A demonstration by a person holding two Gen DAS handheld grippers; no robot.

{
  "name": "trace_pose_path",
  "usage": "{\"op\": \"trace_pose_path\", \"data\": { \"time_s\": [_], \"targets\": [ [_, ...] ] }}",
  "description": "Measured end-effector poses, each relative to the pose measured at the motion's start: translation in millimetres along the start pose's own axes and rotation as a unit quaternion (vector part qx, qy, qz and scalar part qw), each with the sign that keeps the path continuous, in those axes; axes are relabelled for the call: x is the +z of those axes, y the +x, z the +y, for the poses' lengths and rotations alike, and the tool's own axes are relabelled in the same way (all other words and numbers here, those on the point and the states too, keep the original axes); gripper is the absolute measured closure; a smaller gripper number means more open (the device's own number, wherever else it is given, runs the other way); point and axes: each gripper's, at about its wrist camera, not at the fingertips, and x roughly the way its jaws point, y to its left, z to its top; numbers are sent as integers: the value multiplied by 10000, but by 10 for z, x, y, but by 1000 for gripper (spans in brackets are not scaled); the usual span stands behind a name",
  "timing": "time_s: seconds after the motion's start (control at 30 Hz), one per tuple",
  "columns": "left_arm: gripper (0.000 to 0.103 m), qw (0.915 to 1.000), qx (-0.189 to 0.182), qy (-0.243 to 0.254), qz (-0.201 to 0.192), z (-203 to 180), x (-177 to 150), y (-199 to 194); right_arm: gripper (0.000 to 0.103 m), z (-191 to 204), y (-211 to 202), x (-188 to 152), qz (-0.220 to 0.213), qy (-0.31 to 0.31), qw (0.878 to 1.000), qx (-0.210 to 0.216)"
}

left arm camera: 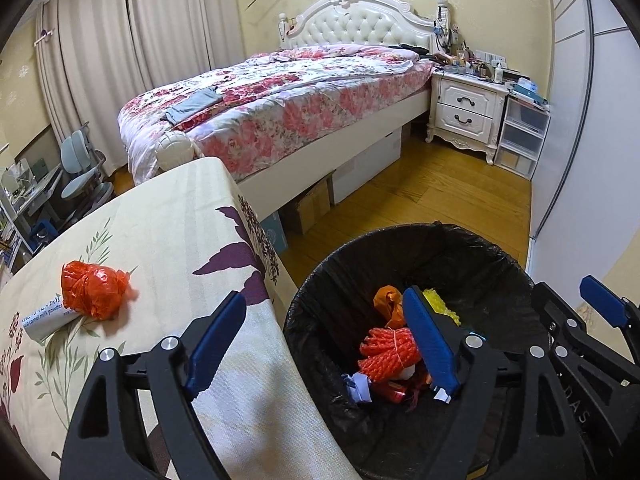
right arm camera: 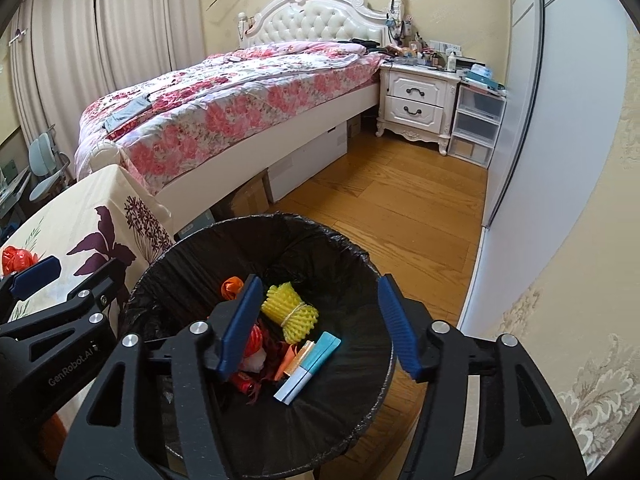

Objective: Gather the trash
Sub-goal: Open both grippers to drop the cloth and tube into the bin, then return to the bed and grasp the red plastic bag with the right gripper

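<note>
A black-lined trash bin point(left arm camera: 500, 256) point(right arm camera: 200, 248) stands on the floor beside the table. In it lie an orange rope bundle point(left arm camera: 386, 354), a yellow foam net point(right arm camera: 290, 314), a blue-white packet point(right arm camera: 308, 366) and other scraps. My left gripper point(left arm camera: 320, 344) is open and empty, over the table edge and the bin's left rim. My right gripper point(right arm camera: 320, 324) is open and empty above the bin. On the flowered tablecloth point(left arm camera: 160, 240) lie a crumpled orange plastic bag point(left arm camera: 94, 290) and a white milk-powder sachet point(left arm camera: 42, 320) beside it.
A bed point(left arm camera: 280, 92) with a floral quilt stands behind the table, with cardboard boxes point(left arm camera: 312, 204) under it. A white nightstand point(left arm camera: 466, 112) and plastic drawers point(left arm camera: 520, 136) stand at the far right. A wardrobe point(right arm camera: 516, 152) borders the wooden floor point(right arm camera: 392, 220). Chairs point(left arm camera: 82, 168) stand far left.
</note>
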Motion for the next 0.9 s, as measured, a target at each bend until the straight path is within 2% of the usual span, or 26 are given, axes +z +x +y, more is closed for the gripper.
{"op": "trace_pose_path", "data": {
  "time_s": [0.07, 0.2, 0.27, 0.6, 0.9],
  "targets": [
    [22, 10000, 6, -23, -13, 20, -7, -15, 35, -9, -7, 2, 6, 4, 10000, -14],
    [20, 10000, 54, -44, -54, 67, -19, -54, 33, -9, -26, -13, 9, -6, 10000, -63],
    [20, 9999, 84, -80, -79, 106, -21, -76, 26, -12, -38, -18, 5, 11, 10000, -74],
    [19, 9991, 246, -323, -104, 381, -69, -181, 22, 116, -117, -6, -38, -47, 10000, 34],
    [18, 9960, 647, -605, -122, 853, -230, -304, 22, 552, -155, -37, 37, -329, 9984, 462]
  ]
}}
